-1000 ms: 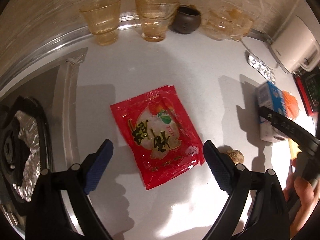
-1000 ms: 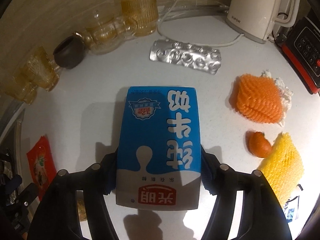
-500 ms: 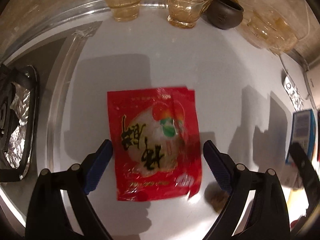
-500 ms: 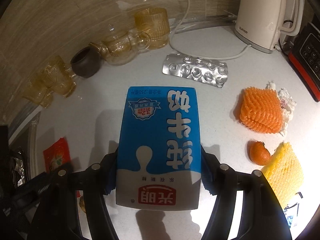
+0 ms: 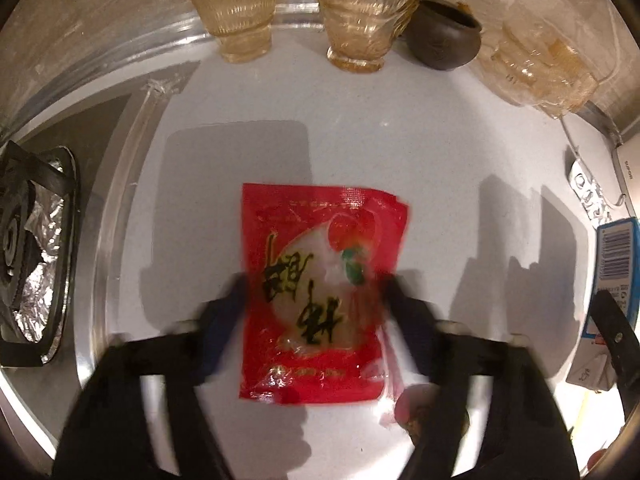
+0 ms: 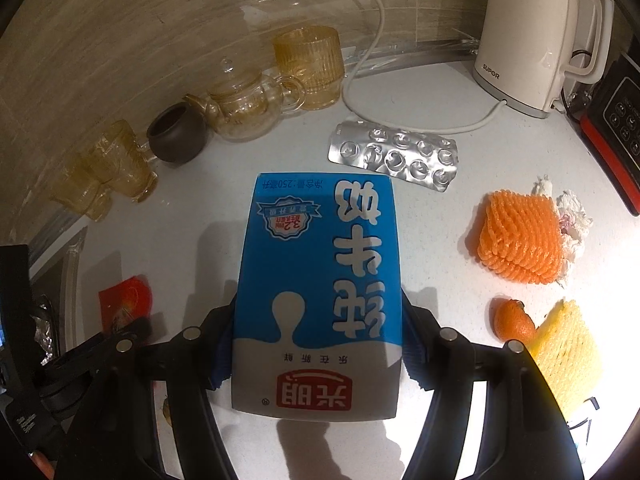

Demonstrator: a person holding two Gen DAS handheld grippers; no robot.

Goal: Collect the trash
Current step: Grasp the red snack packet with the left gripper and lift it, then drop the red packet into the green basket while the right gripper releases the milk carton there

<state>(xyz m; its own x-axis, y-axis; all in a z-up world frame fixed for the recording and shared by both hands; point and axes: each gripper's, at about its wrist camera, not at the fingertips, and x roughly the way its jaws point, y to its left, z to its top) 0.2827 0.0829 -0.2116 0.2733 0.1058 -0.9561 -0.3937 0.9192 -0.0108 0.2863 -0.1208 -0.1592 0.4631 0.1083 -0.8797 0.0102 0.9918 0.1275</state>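
Left wrist view: my left gripper jaws have just been closing around the red packet flat on the white desk. My right gripper clamps the blue milk carton.

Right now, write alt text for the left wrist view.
The left gripper, blurred as its jaws have just been closing, straddles a red snack packet lying flat on the white counter. Amber glass cups and a dark pot line the back.
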